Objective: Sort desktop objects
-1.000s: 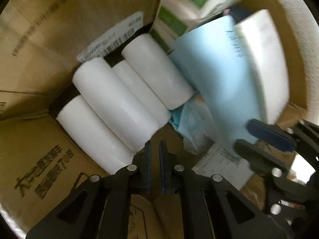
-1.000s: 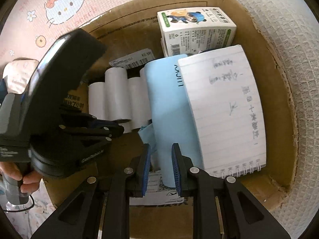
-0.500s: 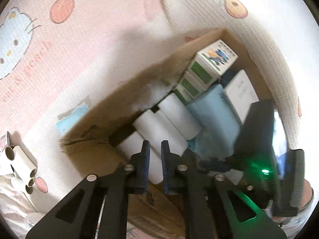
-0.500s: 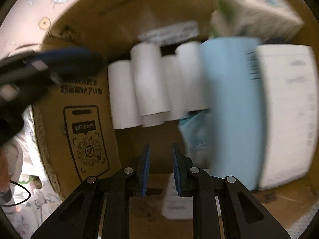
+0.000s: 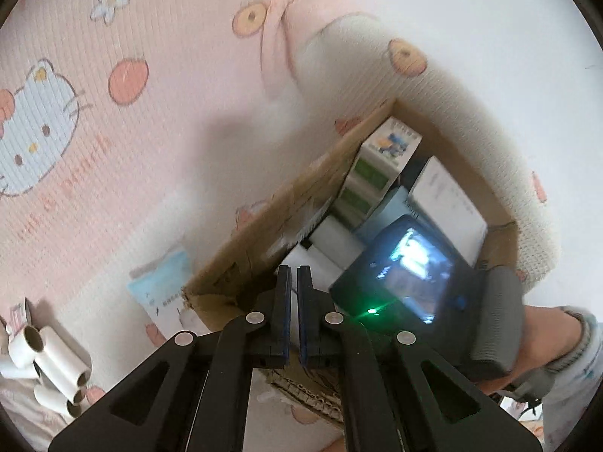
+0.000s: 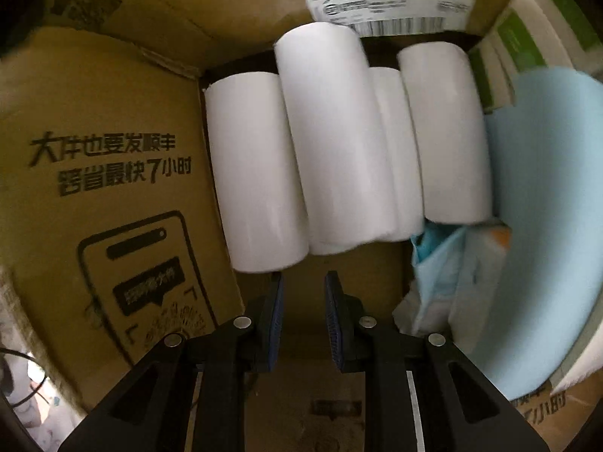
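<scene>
Inside brown cardboard box (image 6: 113, 173) | four white paper rolls (image 6: 331, 143) lie side by side at 12 o'clock of right gripper (image 6: 303, 320), fingers narrow, empty | light-blue notebook (image 6: 542, 233) at 3 o'clock | left gripper (image 5: 293, 316) above box edge, fingers together, empty | spare white rolls (image 5: 49, 361) on pink cartoon-print mat (image 5: 150, 132) at 8 o'clock.

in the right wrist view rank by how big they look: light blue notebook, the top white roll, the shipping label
1. light blue notebook, though it lies nearer the camera
2. top white roll
3. shipping label, farthest back and partly hidden
</scene>
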Action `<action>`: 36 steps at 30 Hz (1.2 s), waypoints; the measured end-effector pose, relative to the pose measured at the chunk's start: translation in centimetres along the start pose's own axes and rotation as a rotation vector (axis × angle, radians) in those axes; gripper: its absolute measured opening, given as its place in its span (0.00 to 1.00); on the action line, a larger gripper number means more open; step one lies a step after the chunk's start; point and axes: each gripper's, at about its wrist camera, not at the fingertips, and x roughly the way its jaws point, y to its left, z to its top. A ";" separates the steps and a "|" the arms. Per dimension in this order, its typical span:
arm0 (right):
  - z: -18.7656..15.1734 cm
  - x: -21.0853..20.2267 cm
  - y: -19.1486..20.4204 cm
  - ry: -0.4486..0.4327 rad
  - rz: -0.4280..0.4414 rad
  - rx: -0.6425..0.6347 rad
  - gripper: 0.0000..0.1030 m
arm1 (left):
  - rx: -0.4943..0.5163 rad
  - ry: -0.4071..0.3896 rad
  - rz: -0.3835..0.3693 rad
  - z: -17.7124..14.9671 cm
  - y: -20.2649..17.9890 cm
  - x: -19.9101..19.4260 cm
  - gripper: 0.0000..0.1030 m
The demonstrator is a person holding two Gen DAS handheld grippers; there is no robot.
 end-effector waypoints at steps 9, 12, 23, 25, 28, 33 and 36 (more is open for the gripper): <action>0.6 -0.8 2.0 -0.096 -0.049 0.006 0.18 | -0.064 -0.037 -0.047 -0.9 1.2 -1.7 0.04; -0.4 -1.8 2.7 -0.117 -0.091 0.001 0.18 | -0.061 -0.074 -0.062 -1.9 1.3 -2.7 0.04; -4.8 -9.5 7.6 -0.380 -0.294 -0.093 0.18 | -0.064 -0.239 -0.021 -9.1 2.1 -6.3 0.04; -5.1 -9.7 7.8 -0.404 -0.318 -0.107 0.18 | -0.083 -0.253 -0.003 -10.5 2.6 -6.1 0.03; -7.0 -10.8 8.1 -0.435 -0.354 -0.135 0.18 | -0.140 -0.262 -0.008 -12.8 3.9 -5.6 0.03; -8.2 -10.7 10.7 -0.510 -0.382 -0.166 0.18 | -0.222 -0.267 0.007 -16.2 6.5 -4.5 0.03; -8.6 -11.0 11.2 -0.563 -0.415 -0.160 0.18 | -0.270 -0.283 -0.016 -18.6 8.2 -3.7 0.03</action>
